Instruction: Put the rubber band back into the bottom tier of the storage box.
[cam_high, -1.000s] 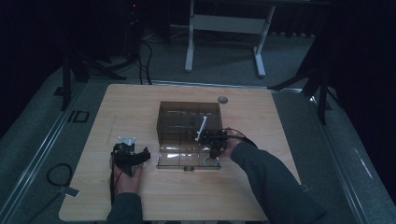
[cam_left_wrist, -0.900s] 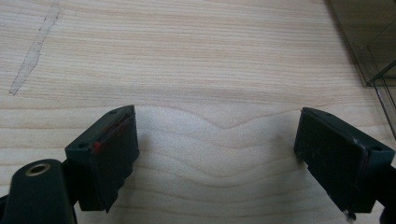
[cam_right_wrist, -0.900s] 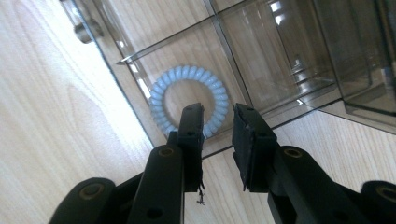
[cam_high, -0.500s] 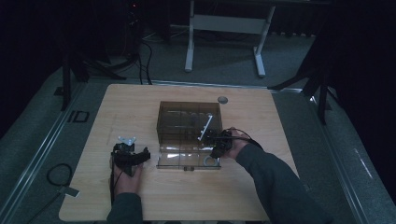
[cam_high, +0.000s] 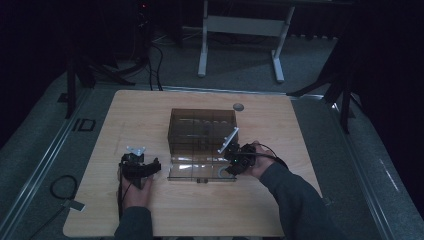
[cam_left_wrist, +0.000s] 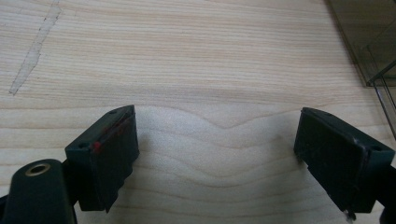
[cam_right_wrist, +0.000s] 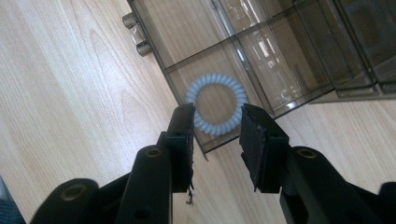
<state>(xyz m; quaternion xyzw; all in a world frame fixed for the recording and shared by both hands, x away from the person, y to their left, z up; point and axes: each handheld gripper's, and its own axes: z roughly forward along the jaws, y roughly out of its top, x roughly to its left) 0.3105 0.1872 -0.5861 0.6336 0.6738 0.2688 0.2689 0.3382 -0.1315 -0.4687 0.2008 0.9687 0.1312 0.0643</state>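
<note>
Right gripper (cam_right_wrist: 216, 123) sits at the 4 o'clock corner of the open organizer box (cam_high: 202, 131), above its flat lid (cam_high: 200, 170); its fingers (cam_right_wrist: 183, 135) are partly apart, holding nothing, with a gap about as wide as the ring below. The coiled hair ring (cam_right_wrist: 216, 105), pale blue-white, lies flat in the lid's corner compartment, just beyond the fingertips and framed between them; whether the tips touch it cannot be told. The lid's outer edge runs directly under the fingers, with bare counter (cam_high: 145, 115) on the near side and low divider walls on the other sides of the ring. Left gripper (cam_left_wrist: 217, 144) rests on the counter at 8 o'clock of the box, fingers (cam_left_wrist: 109, 154) spread wide and empty, box edge just entering at 2 o'clock of its view. Open counter all around the left gripper; free room at 3 and 6 o'clock of the right one. Versus 1.0 s ago: right gripper has drawn back slightly toward the lid's corner; left gripper unchanged; box unmoved.
</note>
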